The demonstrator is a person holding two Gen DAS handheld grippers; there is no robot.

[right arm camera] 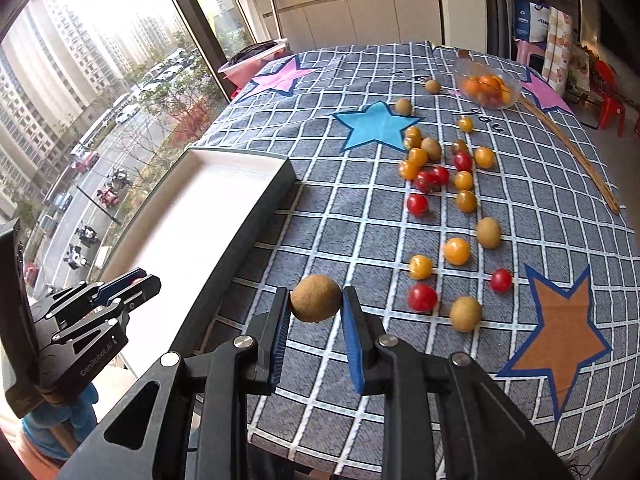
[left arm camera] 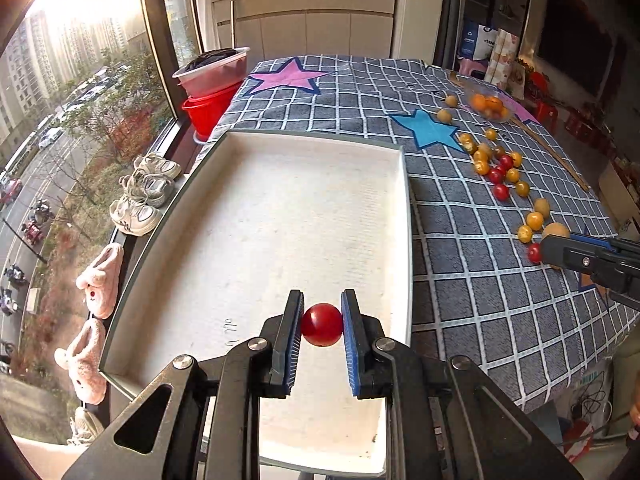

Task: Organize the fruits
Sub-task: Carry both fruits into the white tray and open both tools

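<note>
My left gripper is shut on a red cherry tomato and hangs over the near end of a white tray that holds no fruit. My right gripper is shut on a round brown kiwi, above the checked cloth just right of the tray's dark wall. In the right wrist view the left gripper shows at the left over the tray. In the left wrist view the right gripper's fingers enter from the right edge, the brown kiwi peeking behind them.
Several red and yellow cherry tomatoes and brown kiwis lie scattered on the star-patterned cloth. A clear bowl of orange fruit stands at the back right beside a wooden stick. Basins and shoes line the window sill.
</note>
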